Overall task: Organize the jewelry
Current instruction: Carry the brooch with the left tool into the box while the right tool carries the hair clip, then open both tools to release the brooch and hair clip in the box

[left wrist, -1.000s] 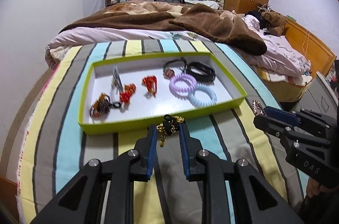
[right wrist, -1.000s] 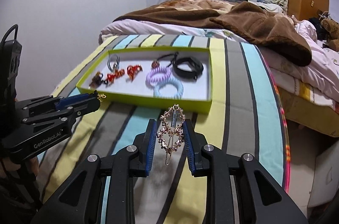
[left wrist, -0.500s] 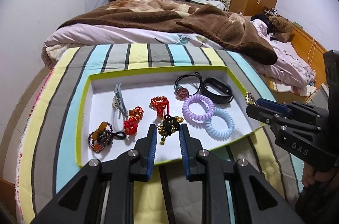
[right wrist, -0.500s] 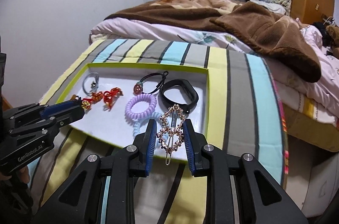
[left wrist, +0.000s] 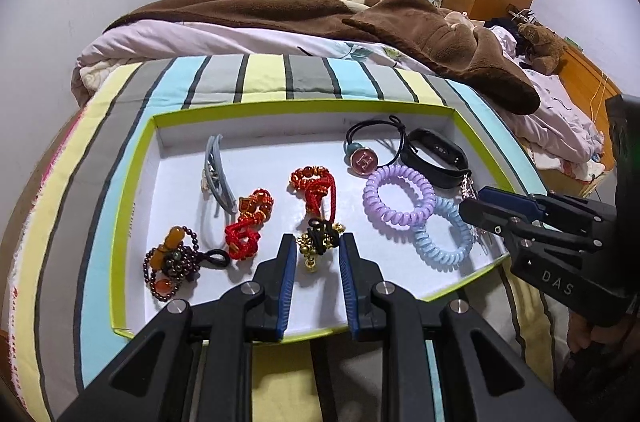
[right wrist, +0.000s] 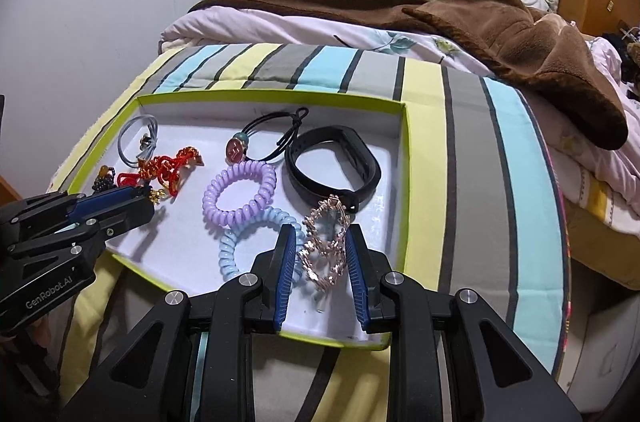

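A shallow white tray with a lime-green rim (left wrist: pixel 120 206) (right wrist: pixel 404 158) lies on the striped bedspread and holds several hair ties and bracelets. My left gripper (left wrist: pixel 318 248) is shut on a black-and-gold bell charm (left wrist: pixel 320 242), held just above the tray's near middle. My right gripper (right wrist: pixel 322 246) is shut on a rose-gold hair clip (right wrist: pixel 326 246), over the tray's near right corner. Beneath it lie a blue coil tie (right wrist: pixel 244 242), a purple coil tie (right wrist: pixel 240 192) and a black wristband (right wrist: pixel 332 164). Each gripper shows in the other's view: the right gripper (left wrist: pixel 474 206), the left gripper (right wrist: pixel 150 200).
Red knotted bracelets (left wrist: pixel 314 184) (left wrist: pixel 248 226), a grey hair clip (left wrist: pixel 218 174), a dark bead bracelet (left wrist: pixel 172 264) and a black tie with a pink charm (left wrist: pixel 364 158) fill the tray. A brown blanket (left wrist: pixel 360 18) heaps beyond. The bed drops off at right (right wrist: pixel 592 262).
Both grippers moved forward and down from in front of the tray to over its inside, each still holding its piece. The tray now looms larger in both views.
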Demonstrator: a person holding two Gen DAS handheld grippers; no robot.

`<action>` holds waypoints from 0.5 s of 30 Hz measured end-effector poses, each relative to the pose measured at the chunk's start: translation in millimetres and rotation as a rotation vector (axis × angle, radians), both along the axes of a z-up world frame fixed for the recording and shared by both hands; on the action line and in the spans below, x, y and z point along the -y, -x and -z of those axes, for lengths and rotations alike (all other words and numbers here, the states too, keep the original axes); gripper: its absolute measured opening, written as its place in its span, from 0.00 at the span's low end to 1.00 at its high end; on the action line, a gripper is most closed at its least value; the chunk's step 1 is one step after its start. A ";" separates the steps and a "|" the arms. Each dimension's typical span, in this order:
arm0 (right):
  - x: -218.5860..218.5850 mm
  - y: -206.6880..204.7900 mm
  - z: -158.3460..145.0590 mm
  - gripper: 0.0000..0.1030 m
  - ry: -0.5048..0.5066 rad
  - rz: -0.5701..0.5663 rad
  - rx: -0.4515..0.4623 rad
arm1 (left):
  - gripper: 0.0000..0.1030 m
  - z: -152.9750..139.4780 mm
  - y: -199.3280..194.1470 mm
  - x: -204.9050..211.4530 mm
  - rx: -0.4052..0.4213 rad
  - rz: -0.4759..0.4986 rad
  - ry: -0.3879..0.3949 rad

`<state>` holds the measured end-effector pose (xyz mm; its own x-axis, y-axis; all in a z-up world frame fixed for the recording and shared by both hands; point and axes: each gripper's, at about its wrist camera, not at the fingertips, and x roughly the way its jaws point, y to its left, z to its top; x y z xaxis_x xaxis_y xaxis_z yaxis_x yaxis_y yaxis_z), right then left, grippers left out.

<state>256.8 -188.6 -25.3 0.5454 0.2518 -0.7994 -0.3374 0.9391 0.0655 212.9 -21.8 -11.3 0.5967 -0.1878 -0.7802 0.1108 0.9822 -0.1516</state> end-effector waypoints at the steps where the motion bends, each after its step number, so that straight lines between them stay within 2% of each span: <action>1: -0.5 -0.2 0.6 0.26 0.000 -0.003 0.000 | 0.22 1.0 -0.2 -0.5 -0.002 -0.001 0.002; 11: -3.9 0.7 3.1 0.26 -0.001 -0.008 -0.001 | 0.22 0.6 0.3 -0.6 0.002 -0.005 0.003; 15: -4.0 0.7 3.0 0.26 -0.005 -0.007 -0.002 | 0.28 0.5 -0.3 -1.1 -0.001 -0.014 0.004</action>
